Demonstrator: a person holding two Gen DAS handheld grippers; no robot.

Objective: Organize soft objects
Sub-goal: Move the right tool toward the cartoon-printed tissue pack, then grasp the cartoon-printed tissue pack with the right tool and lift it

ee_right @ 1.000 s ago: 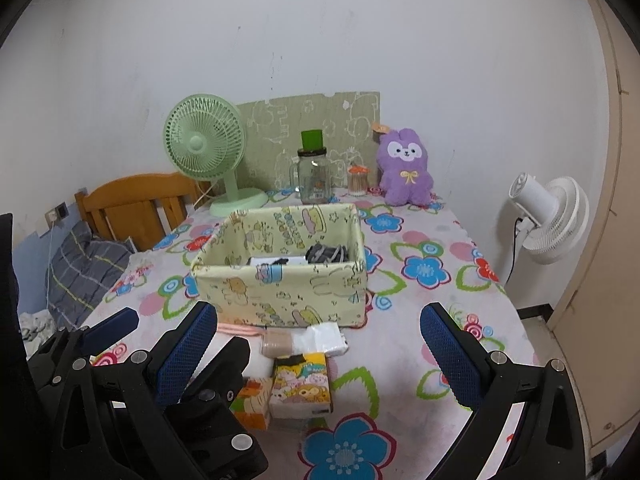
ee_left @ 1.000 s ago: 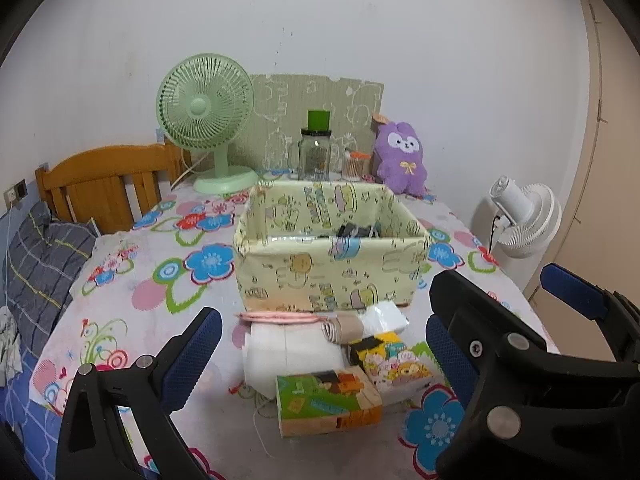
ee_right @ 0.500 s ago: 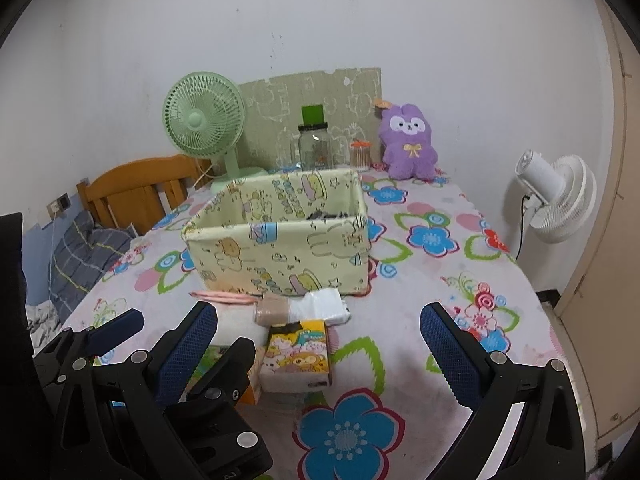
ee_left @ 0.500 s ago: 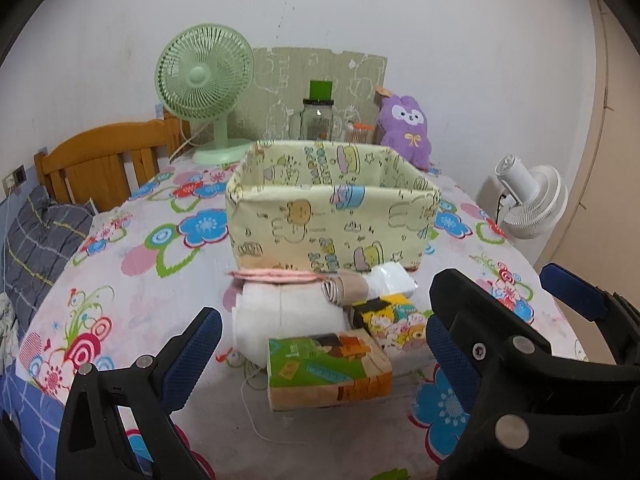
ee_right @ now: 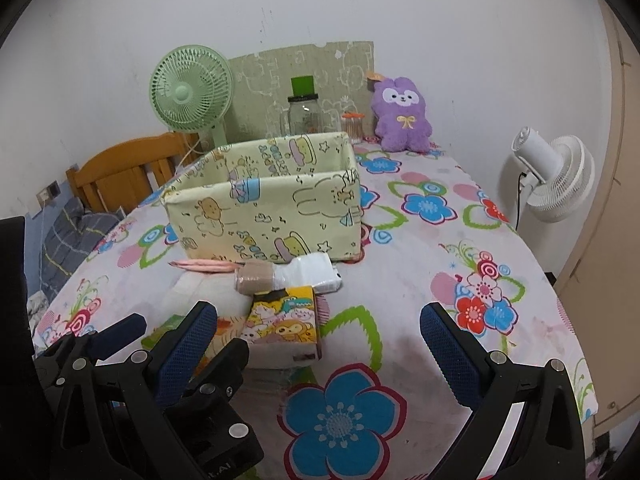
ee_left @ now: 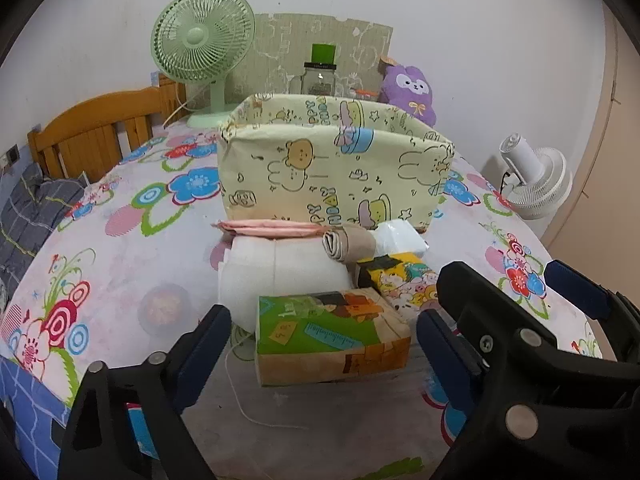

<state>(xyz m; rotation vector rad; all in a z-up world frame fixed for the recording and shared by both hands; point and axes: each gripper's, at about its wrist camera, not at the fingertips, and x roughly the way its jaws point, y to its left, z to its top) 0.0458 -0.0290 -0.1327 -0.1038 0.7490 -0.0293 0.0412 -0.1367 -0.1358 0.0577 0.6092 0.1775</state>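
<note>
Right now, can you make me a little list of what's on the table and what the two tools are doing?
basket: yellow cartoon fabric basket, mid table
pile in front: green tissue pack, yellow tissue pack, white roll, beige roll, white packet
back of table: green fan, jar, purple plush bunny
left tool: closing around green tissue pack, not touching
right tool: open, empty

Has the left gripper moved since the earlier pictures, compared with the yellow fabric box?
Yes. The left gripper has come down and closer: the yellow fabric box now hides its inside, and the green tissue pack lies between the closing jaws.
</note>
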